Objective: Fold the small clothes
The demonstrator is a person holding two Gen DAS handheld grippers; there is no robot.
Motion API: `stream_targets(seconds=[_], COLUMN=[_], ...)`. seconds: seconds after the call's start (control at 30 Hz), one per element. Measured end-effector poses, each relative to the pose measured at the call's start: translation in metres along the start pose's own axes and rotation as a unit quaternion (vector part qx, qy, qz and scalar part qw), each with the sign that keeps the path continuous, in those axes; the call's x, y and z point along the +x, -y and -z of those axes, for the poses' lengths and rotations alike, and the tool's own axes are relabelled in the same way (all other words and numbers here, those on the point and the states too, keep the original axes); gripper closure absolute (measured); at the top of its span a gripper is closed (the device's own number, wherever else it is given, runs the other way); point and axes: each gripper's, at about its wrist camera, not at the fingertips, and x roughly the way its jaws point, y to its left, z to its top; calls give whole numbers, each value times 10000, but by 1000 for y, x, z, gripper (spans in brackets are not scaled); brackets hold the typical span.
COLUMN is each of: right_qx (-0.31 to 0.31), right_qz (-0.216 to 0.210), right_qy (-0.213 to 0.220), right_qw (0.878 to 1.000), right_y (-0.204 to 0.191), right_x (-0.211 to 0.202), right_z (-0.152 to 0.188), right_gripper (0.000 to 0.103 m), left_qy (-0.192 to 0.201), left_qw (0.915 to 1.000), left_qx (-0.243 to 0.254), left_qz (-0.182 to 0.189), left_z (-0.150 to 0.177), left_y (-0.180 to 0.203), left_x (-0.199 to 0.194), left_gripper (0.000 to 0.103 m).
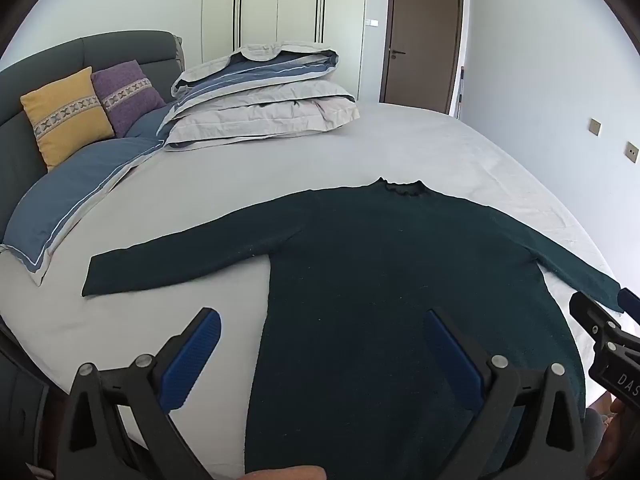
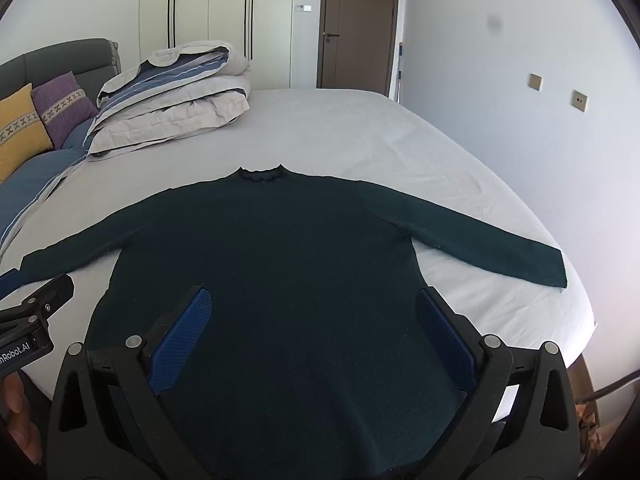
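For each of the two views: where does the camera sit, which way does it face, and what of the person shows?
Left wrist: on the left gripper, facing down the bed over the flat dark green knit sweater; open jaws, right gripper at the edge.
Right wrist: on the right gripper, centred over the sweater; fingers bottom-left.
Shared: sweater, folded grey-blue duvet, brown door.

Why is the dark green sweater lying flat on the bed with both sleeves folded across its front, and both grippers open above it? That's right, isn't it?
Not quite. The sweater does lie flat on the bed, but both sleeves stretch straight out to the sides, as the right wrist view shows. The left gripper and right gripper are open.
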Motion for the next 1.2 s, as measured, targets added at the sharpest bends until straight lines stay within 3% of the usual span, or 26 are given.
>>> stream_targets(seconds=[1.2], right_qx=[-27], right_qz=[-5], right_qy=[-53], right_qw=[10000], right_y=[-4], right_x=[4], right_z=[3], right_gripper=[0], left_qy=[-32], left_qw=[10000], left_qx=[-32], left_qz=[25], left_z=[0], left_y=[-3], left_x=[5], left_gripper=[0])
